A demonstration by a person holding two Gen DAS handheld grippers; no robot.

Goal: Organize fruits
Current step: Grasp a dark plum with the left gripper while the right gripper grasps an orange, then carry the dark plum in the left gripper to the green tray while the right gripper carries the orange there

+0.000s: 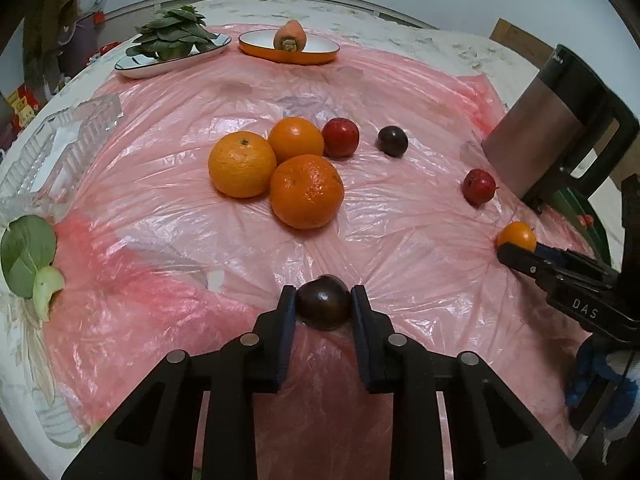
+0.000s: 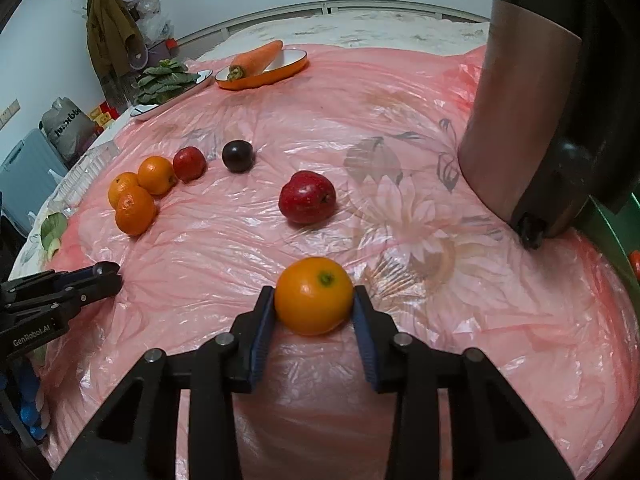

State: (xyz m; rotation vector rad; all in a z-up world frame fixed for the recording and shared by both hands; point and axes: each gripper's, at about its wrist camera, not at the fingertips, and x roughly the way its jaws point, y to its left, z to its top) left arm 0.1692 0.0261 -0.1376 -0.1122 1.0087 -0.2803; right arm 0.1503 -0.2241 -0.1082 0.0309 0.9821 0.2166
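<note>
Left wrist view shows the left claw [image 1: 323,300] clamped on a dark plum [image 1: 323,302], its pads pressing both sides while the fruit sits on the pink plastic sheet [image 1: 160,264] covering the bench. Right wrist view shows the right claw [image 2: 314,300] closed on a small orange [image 2: 314,295], pads touching each flank, the fruit also low on the sheet. Farther back, three big oranges [image 1: 276,168] huddle together, touching, with a red fruit [image 1: 340,137] just beside them and a second plum [image 1: 392,141] near that; another red fruit [image 2: 307,197] lies apart, nearer the kettle [image 1: 548,128]. Two dishes at the far edge hold greens [image 1: 172,34] and a carrot [image 1: 289,36]. The step in hand looks like a double pick: both strays are gripped but not yet lifted. Next, each likely needs a clean lift off the crinkly plastic, then carrying toward its own kind, the orange to the orange cluster, the plum beside the other plum. Round fruit may roll on release, so setting down gently matters.
</note>
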